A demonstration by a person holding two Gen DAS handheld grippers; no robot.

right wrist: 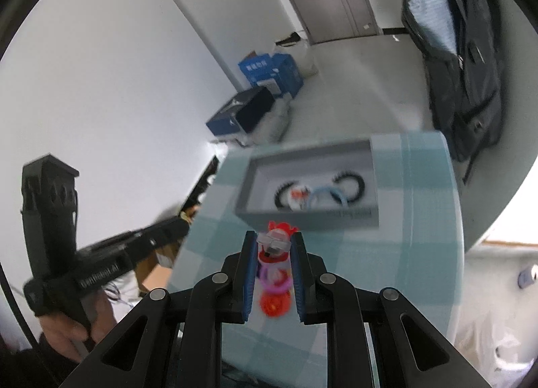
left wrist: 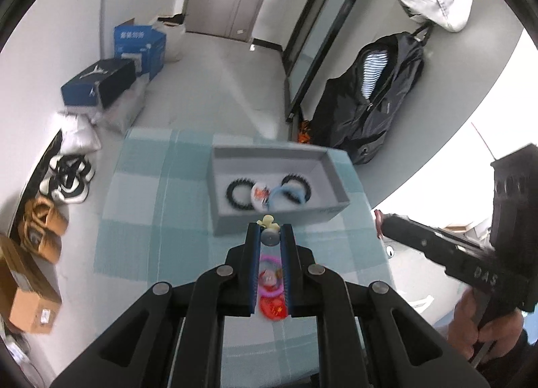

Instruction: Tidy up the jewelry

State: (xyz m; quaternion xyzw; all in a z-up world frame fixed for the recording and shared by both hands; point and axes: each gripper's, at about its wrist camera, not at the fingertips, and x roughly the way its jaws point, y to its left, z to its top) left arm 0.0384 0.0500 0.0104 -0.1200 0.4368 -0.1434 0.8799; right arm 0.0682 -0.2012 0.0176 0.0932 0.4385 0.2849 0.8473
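Observation:
My left gripper (left wrist: 270, 230) is shut on a small charm (left wrist: 269, 224) with a grey disc and a pale yellow top, held above the table. My right gripper (right wrist: 274, 236) is shut on a clear clip with a red ornament (right wrist: 276, 236). Beyond both lies an open grey box (left wrist: 232, 220) holding two black beaded bracelets (left wrist: 239, 193), a light blue ring (left wrist: 285, 193) and a white-and-orange piece (left wrist: 259, 193). Under the fingers, a pink ring (left wrist: 270, 282) and a red piece (left wrist: 273, 310) rest on the cloth. The right gripper (left wrist: 380, 223) also shows at the left wrist view's right side.
A teal checked cloth (left wrist: 141, 206) covers the round table. Shoe boxes (left wrist: 101, 83), shoes (left wrist: 67, 179) and cartons stand on the floor at left. A dark jacket (left wrist: 373, 99) and white bag hang at right. A hand (left wrist: 484, 331) grips the other tool.

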